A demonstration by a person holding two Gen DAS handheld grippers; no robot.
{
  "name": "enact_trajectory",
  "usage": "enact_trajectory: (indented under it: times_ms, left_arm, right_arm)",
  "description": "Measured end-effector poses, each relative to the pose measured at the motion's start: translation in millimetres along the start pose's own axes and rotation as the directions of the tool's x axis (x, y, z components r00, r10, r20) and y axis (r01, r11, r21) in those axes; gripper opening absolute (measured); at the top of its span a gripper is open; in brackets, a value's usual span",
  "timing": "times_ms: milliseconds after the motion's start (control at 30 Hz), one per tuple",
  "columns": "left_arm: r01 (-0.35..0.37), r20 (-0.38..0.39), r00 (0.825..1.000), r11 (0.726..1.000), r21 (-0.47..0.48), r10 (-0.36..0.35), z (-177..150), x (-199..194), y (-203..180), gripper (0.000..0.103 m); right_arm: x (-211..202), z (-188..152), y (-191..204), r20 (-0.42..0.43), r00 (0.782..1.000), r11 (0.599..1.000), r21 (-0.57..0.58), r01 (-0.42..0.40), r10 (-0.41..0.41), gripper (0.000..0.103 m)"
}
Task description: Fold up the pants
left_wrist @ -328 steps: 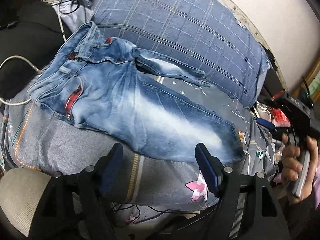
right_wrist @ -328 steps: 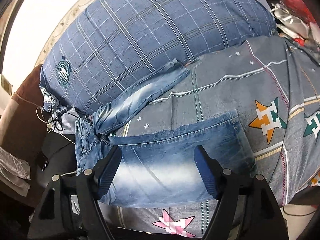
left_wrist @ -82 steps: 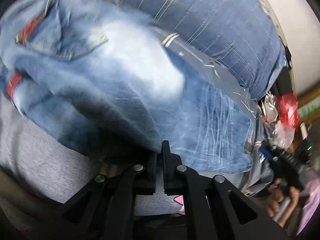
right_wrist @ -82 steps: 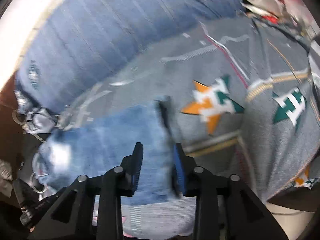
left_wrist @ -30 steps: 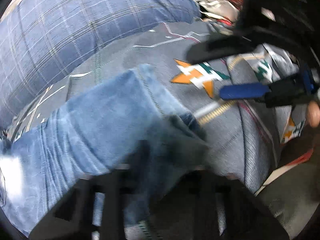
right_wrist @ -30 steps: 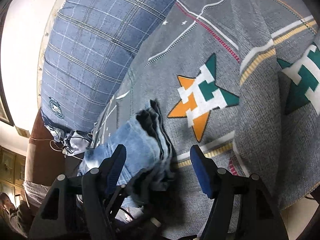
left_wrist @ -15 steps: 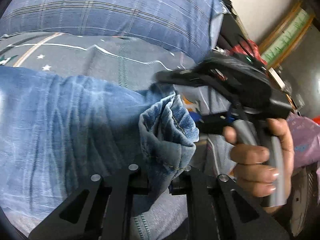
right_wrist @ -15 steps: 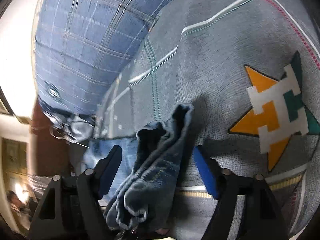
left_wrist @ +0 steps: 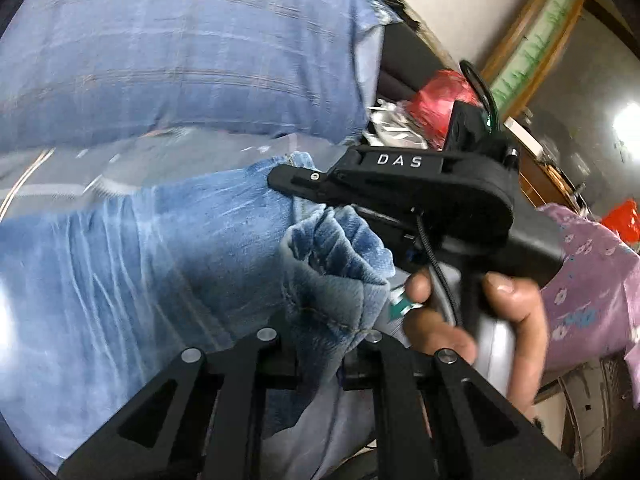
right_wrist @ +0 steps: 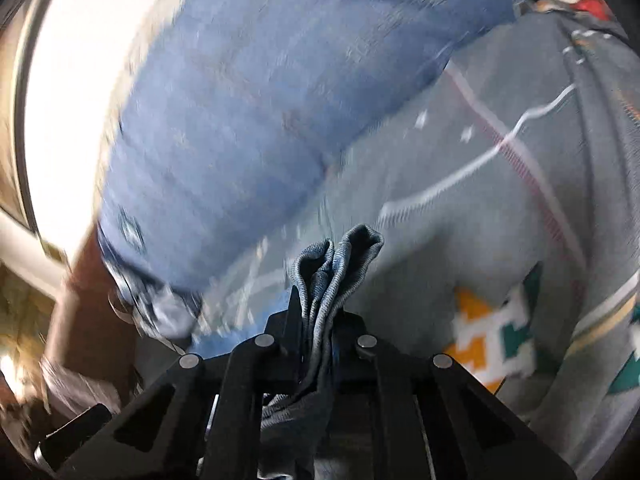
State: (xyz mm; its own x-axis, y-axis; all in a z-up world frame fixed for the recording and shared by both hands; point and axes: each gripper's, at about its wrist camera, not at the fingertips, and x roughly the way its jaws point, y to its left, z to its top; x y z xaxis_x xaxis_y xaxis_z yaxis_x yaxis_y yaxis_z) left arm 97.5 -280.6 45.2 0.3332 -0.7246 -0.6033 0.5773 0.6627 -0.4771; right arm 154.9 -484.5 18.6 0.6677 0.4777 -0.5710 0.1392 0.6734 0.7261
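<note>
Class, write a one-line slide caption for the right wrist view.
Right hand-held gripper shut on the bunched hem of the jeans, above a grey star-print bedsheet and blue plaid pillow.

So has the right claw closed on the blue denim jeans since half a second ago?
Yes. The right claw has just been closing; it now pinches the bunched blue denim jeans above the grey patterned bedsheet.

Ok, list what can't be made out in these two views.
- Left wrist view: the waist end of the jeans is cut off by the left edge.
- Left wrist view: the right tool's tips are hidden behind bunched denim.
- Right wrist view: the pillow and bedspread are motion-blurred; the pillow's badge is unreadable.
- Right wrist view: the left tool is out of frame.
</note>
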Motion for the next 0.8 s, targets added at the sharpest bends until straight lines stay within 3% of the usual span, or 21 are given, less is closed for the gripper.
enact_trajectory:
  times_ms: [133, 200, 300, 367, 433, 467, 533, 600, 667, 733, 767, 800]
  left_arm:
    - [0.016, -0.068, 0.998, 1.000, 0.012, -0.015, 8, 40, -18, 0.013]
    - [0.027, -0.109, 0.994, 1.000, -0.005, -0.027, 4, 62, -15, 0.019]
    - [0.073, -0.174, 0.981, 0.996, -0.051, -0.081, -12, 64, -3, 0.038]
    - [0.088, -0.160, 0.982, 0.995, -0.050, -0.095, -21, 39, 4, 0.060]
    - [0.081, -0.112, 0.990, 0.996, -0.046, -0.085, -26, -3, 16, 0.071]
    - [0.073, -0.092, 0.993, 0.996, -0.049, -0.078, -27, -20, 24, 0.072]
    - [0.037, -0.041, 0.998, 0.996, -0.085, -0.041, -34, -69, 52, 0.074]
    - [-0.034, 0.017, 0.999, 0.985, -0.168, 0.038, -44, -118, 90, 0.074]
    - [-0.077, 0.077, 0.992, 0.953, -0.292, 0.104, -59, -164, 133, 0.075]
    - [-0.103, 0.133, 0.976, 0.901, -0.423, 0.174, -76, -205, 181, 0.075]
    - [-0.113, 0.154, 0.965, 0.870, -0.480, 0.211, -84, -220, 202, 0.075]
    - [-0.144, 0.169, 0.944, 0.815, -0.562, 0.284, -98, -240, 228, 0.075]
  right_arm:
    - [-13, 15, -28, 0.062, 0.996, 0.997, 0.058, 0.053, -0.056, 0.009]
    - [-8, 18, -44, 0.051, 0.991, 0.991, 0.055, 0.118, -0.121, 0.011]
    - [5, 16, -58, -0.010, 0.975, 0.974, 0.046, 0.223, -0.223, 0.021]
    - [-6, 14, -51, 0.027, 0.971, 0.971, 0.021, 0.237, -0.238, 0.032]
    - [-32, 7, -32, 0.149, 0.957, 0.967, -0.008, 0.254, -0.250, 0.053]
    - [-47, -1, -17, 0.225, 0.939, 0.961, -0.036, 0.275, -0.260, 0.063]
    - [-63, -17, 13, 0.302, 0.923, 0.954, -0.106, 0.280, -0.237, 0.065]
    - [-66, -47, 49, 0.298, 0.946, 0.951, -0.234, 0.200, -0.125, 0.071]
    - [-52, -81, 81, 0.216, 0.976, 0.938, -0.334, 0.089, -0.016, 0.075]
    - [-20, -117, 113, 0.058, 0.997, 0.906, -0.423, -0.028, 0.058, 0.076]
    - [-3, -133, 128, 0.004, 0.999, 0.883, -0.467, -0.037, 0.044, 0.076]
    - [13, -147, 141, -0.022, 1.000, 0.857, -0.515, -0.017, 0.006, 0.076]
